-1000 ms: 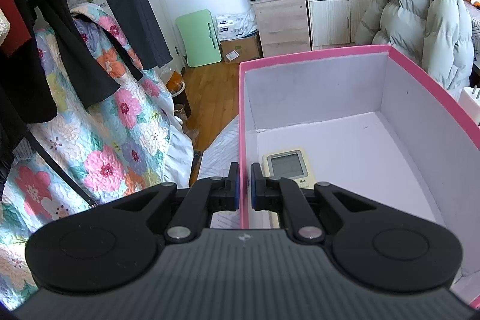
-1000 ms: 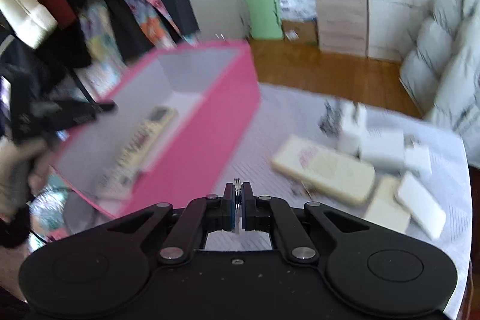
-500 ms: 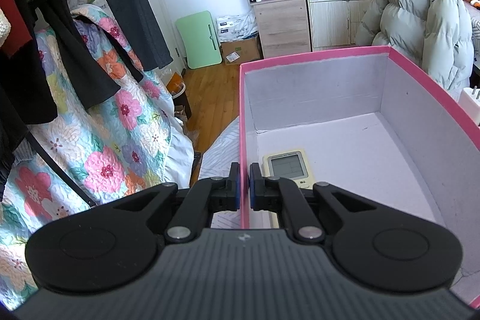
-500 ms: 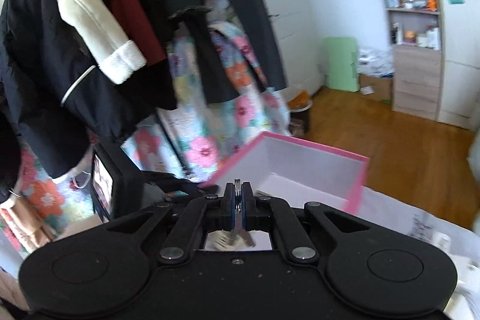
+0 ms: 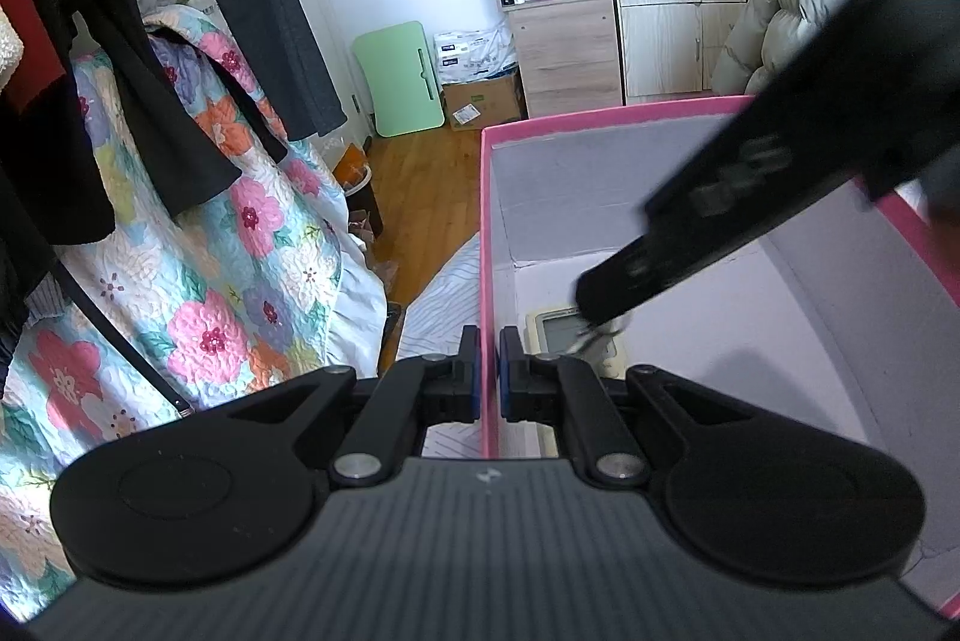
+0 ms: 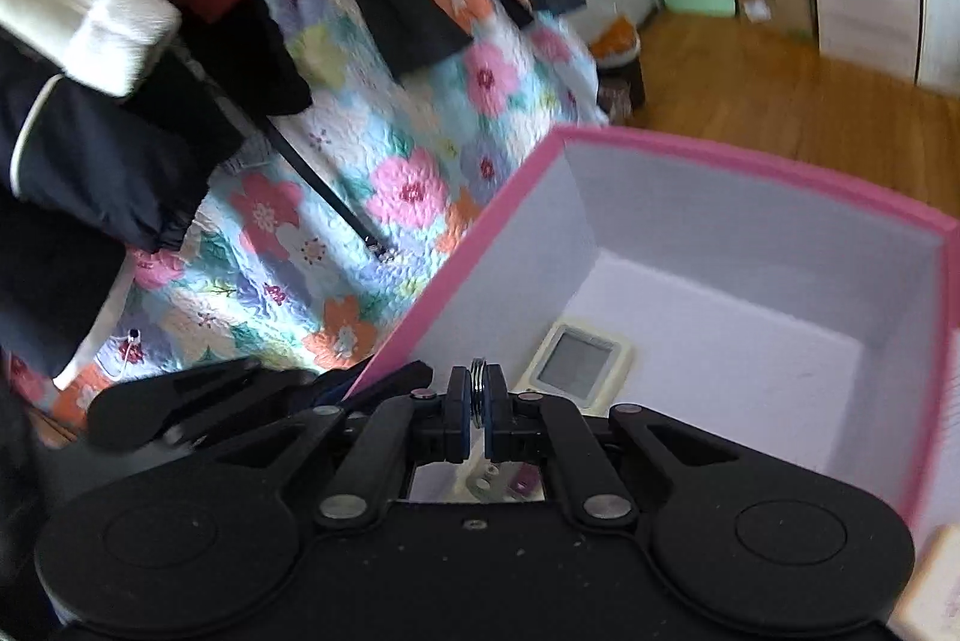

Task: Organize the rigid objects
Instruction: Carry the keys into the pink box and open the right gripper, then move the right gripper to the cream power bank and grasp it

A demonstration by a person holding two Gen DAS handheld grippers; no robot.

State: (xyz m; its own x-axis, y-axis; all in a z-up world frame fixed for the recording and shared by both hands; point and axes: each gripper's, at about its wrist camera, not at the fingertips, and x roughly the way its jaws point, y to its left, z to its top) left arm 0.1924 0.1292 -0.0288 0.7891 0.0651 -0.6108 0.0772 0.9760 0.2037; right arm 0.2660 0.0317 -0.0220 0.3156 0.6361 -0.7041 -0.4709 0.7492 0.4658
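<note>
The left tool (image 5: 489,371) is clenched on the left wall of the pink box (image 5: 487,221), one finger outside and one inside the rim. The box has pale lavender-grey inner walls, and a cream remote control (image 5: 555,335) with a grey screen lies on its floor near the left wall, just ahead of the left tool's inner finger.

In the left wrist view the right tool (image 5: 606,299) reaches down into the box from the upper right, blurred, its tip above the remote's screen end with a small metal piece hanging below it. In the right wrist view the right tool (image 6: 478,404) is clamped on a metal key ring (image 6: 478,389), held edge-on between the blue pads; metal keys and a small purple tag (image 6: 527,482) dangle beneath the fingers. The ring sits over the box interior, just beside and nearer than the remote control (image 6: 579,359). The left tool (image 6: 258,395) shows at the box's near pink rim (image 6: 456,281).

A floral quilt (image 5: 198,293) hangs left of the box, under dark hanging clothes (image 5: 120,71).
</note>
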